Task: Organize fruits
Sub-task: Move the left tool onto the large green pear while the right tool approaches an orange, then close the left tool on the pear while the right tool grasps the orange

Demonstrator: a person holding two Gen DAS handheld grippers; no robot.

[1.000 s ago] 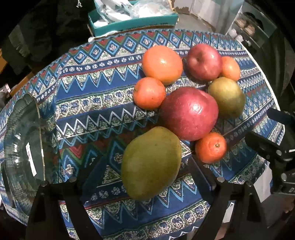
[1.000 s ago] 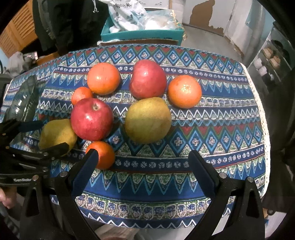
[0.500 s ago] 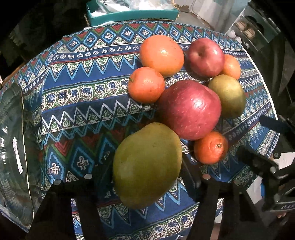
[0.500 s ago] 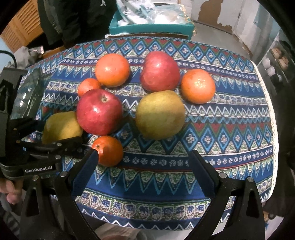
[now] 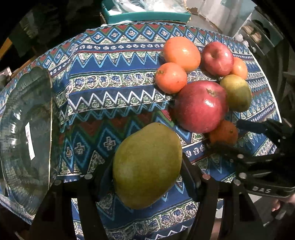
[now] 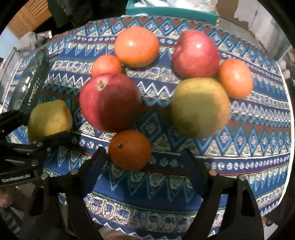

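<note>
Patterned tablecloth (image 5: 114,88), teal box (image 5: 145,15), white shelf (image 5: 258,35)

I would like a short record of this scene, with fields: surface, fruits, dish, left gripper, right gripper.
surface: round table with a patterned blue cloth
fruits: one green mango, two red apples, one green-yellow fruit, four orange fruits
dish: glass dish at the table's left edge, no fruit in it
left gripper: fingers on both sides of the mango, apparently gripping it
right gripper: open, the nearest small orange fruit between its fingers, not gripped
</note>
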